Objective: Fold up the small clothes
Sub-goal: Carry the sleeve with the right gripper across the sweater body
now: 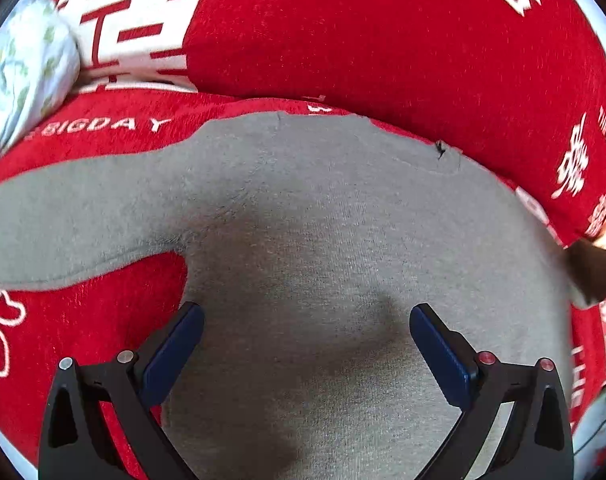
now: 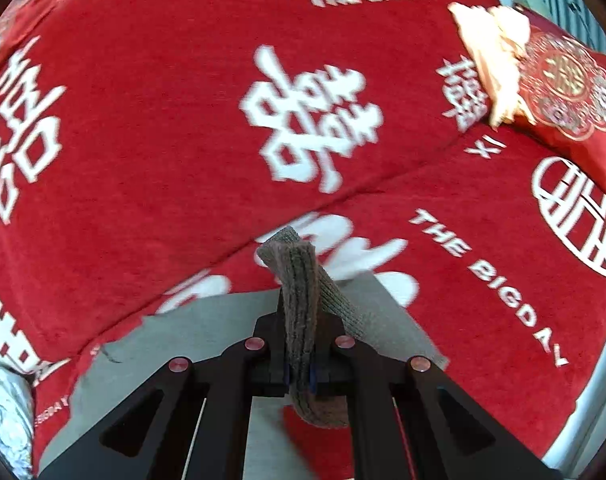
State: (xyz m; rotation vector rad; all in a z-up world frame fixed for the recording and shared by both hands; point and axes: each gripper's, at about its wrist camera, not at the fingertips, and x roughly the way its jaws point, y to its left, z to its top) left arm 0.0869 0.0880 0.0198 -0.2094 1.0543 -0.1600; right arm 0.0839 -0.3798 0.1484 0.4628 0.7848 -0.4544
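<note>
Sleeve cuff (image 2: 299,320) upright in right gripper (image 2: 299,376) jaws.

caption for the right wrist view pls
Right claw shut on a grey sweater's cuff, above the red blanket.

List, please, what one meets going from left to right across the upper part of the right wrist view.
Red blanket with white characters → big white double-happiness character → pale orange cloth → red embroidered cushion.
</note>
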